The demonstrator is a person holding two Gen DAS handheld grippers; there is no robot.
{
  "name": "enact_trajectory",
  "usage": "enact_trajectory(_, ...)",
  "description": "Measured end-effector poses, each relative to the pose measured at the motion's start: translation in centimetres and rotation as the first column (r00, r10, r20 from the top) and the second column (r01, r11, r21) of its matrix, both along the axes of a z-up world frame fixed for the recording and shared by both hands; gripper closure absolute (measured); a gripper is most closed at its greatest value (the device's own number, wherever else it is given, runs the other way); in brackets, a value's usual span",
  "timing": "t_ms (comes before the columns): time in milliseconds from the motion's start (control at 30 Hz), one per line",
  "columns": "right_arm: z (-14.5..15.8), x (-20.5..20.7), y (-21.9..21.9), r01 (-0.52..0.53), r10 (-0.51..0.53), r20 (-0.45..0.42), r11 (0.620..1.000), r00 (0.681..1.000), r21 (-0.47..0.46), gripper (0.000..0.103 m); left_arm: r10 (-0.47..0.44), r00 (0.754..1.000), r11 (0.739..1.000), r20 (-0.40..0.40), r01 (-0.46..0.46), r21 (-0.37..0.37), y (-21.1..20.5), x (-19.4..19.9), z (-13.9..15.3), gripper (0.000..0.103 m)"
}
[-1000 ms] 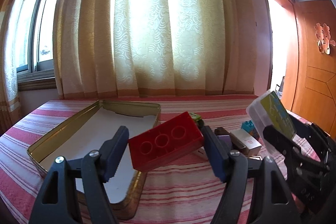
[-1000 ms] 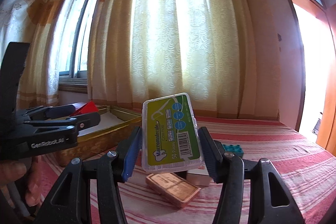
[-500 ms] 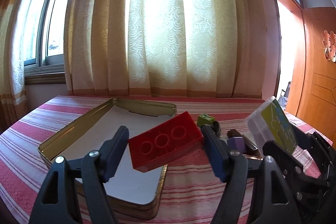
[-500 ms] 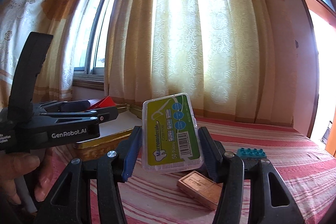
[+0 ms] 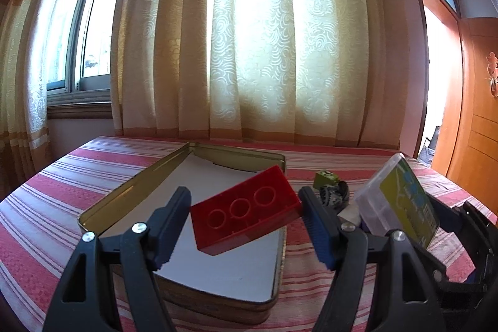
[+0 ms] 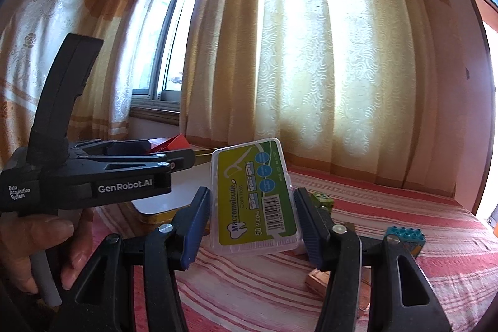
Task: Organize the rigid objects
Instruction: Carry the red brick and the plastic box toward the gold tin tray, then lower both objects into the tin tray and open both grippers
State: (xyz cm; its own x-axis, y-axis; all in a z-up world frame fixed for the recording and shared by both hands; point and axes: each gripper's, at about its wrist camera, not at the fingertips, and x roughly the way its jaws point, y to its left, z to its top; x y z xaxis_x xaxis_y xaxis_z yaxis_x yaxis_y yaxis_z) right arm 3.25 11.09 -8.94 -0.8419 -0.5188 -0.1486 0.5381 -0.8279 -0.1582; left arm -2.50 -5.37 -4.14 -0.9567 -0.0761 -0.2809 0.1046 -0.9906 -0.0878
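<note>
My left gripper (image 5: 244,221) is shut on a red toy brick (image 5: 246,212), held tilted above the open gold tin (image 5: 130,190) with its white floor. My right gripper (image 6: 250,223) is shut on a clear floss-pick box with a green label (image 6: 256,198), held upright above the striped cloth. That box (image 5: 398,204) also shows at the right of the left wrist view. In the right wrist view the left gripper's body (image 6: 93,173) and a hand (image 6: 37,241) stand at the left, with the red brick's corner (image 6: 174,142) behind.
Loose items lie on the red-striped cloth (image 6: 373,207): a green block (image 5: 325,178), a dark patterned piece (image 5: 331,196), a teal studded brick (image 6: 404,238) and a brown flat box (image 6: 320,282). Curtains and a window stand behind the table.
Both grippers have moved left with their loads. The red brick now hangs over the tin's right part, and the floss box has come nearer the tin.
</note>
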Motion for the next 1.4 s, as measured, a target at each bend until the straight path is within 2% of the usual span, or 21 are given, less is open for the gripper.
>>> enact_trajectory(200, 0.2, -0.4, -1.0, -0.028, 0.028, 0.022, 1.000, 0.999, 0.013, 0.046, 0.023, 1.000, 1.000, 0.013, -0.023, -0.004, -1.2, 0.0, 0.0, 0.031)
enact_trajectory(367, 0.8, -1.7, -1.6, -0.082, 0.082, 0.111, 0.997, 0.990, -0.006, 0.046, 0.032, 0.998, 0.999, 0.057, -0.033, 0.015, -3.1, -0.7, 0.3, 0.031)
enact_trajectory(533, 3.0, -3.2, -2.5, -0.100, 0.101, 0.145, 0.995, 0.984, -0.014, 0.046, 0.060, 0.992, 0.998, 0.108, -0.056, -0.038, -4.2, -2.1, 1.1, 0.031)
enact_trajectory(700, 5.2, -6.9, -4.7, -0.129, 0.121, 0.235, 0.992, 0.964, 0.016, 0.046, 0.047, 0.986, 0.997, 0.162, -0.037, -0.062, -5.2, -4.5, 2.0, 0.031)
enact_trajectory(833, 5.4, -10.2, -7.0, -0.144, 0.124, 0.287, 0.988, 0.950, 0.050, 0.046, 0.041, 0.978, 0.996, 0.204, -0.024, -0.087, -5.8, -6.7, 2.5, 0.031)
enact_trajectory(967, 4.7, -13.8, -9.0, -0.132, 0.097, 0.347, 0.988, 0.933, 0.081, 0.046, 0.074, 0.955, 0.991, 0.288, -0.037, -0.130, -6.9, -9.6, 2.3, 0.031)
enact_trajectory(1100, 3.1, -17.0, -10.8, -0.126, 0.063, 0.430, 0.985, 0.901, 0.119, 0.046, 0.113, 0.929, 0.978, 0.352, -0.042, -0.203, -7.4, -12.2, 2.1, 0.031)
enact_trajectory(1400, 1.3, -20.2, -12.3, -0.119, 0.027, 0.495, 0.981, 0.868, 0.155, 0.046, 0.119, 0.875, 0.971, 0.468, -0.004, -0.240, -7.9, -16.2, 1.5, 0.031)
